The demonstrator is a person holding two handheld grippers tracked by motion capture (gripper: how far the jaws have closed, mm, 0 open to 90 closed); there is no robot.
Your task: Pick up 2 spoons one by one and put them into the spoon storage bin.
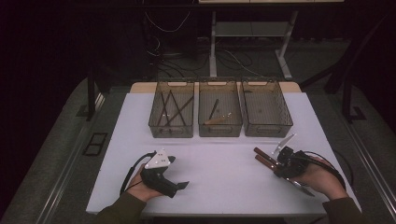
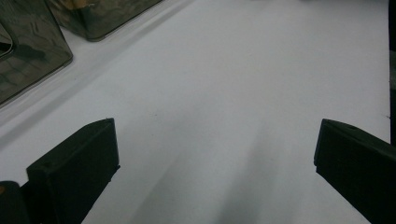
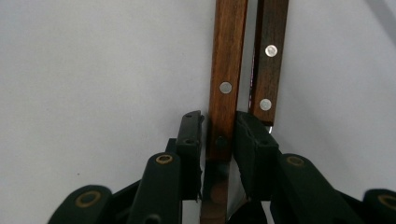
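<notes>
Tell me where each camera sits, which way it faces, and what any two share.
High view: above the person's side, looking forward and down at the white table, three bins; both hands, left gripper, right gripper.
Left gripper view: along open jaws over the table.
Right gripper view: along jaws closed on a wooden-handled knife.
Shared: that knife, high and right views.

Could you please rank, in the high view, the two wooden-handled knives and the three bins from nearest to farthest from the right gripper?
1. Wooden-handled knives: side by side at the right gripper, one between its fingers.
2. Right bin: straight beyond, far right of the row.
3. Middle bin: further left, holding cutlery.
4. Left bin: farthest, across the table, holding dark utensils.
</notes>
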